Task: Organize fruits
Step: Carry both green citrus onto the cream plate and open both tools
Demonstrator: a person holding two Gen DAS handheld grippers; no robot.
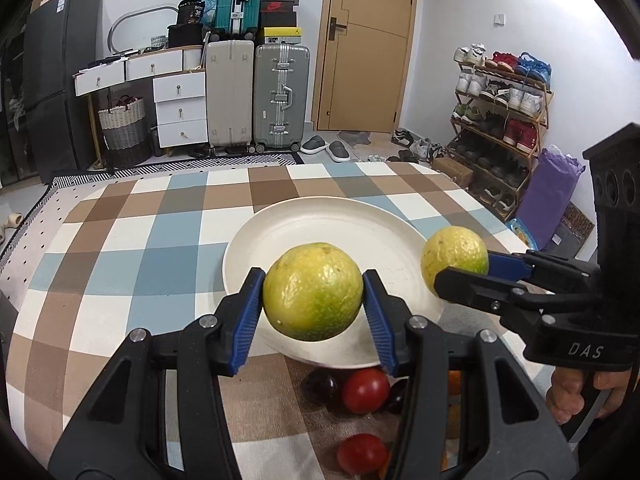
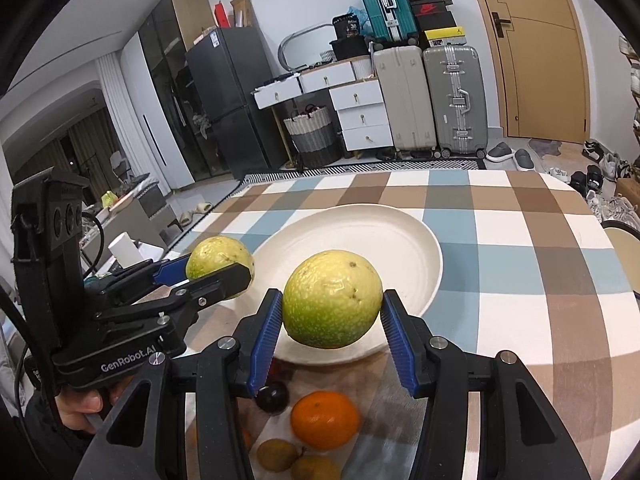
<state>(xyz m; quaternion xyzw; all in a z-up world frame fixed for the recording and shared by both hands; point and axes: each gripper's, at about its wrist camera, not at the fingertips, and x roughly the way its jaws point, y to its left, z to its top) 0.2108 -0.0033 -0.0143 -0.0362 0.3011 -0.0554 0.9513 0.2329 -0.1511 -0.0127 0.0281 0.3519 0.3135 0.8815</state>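
Left claw [image 1: 313, 292]: clamped on a yellow-green fruit [image 1: 313, 291], raised over the near rim of the white plate [image 1: 320, 224].
Right claw [image 2: 332, 300]: gripping a second green fruit [image 2: 333, 298], beside the left claw.
Below claws: tomatoes [image 1: 366, 390], orange [image 2: 325, 420].
Bench [image 1: 140, 240]: checked cloth.
Room: suitcases [image 1: 282, 96], door [image 1: 366, 40] beyond.

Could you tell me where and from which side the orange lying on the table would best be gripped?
The orange is round, so grip across its widest middle. Come from above: a dark plum lies close on its left and two small brownish fruits in front, leaving the top free. Both the left gripper and right gripper already hold a yellow-green fruit.
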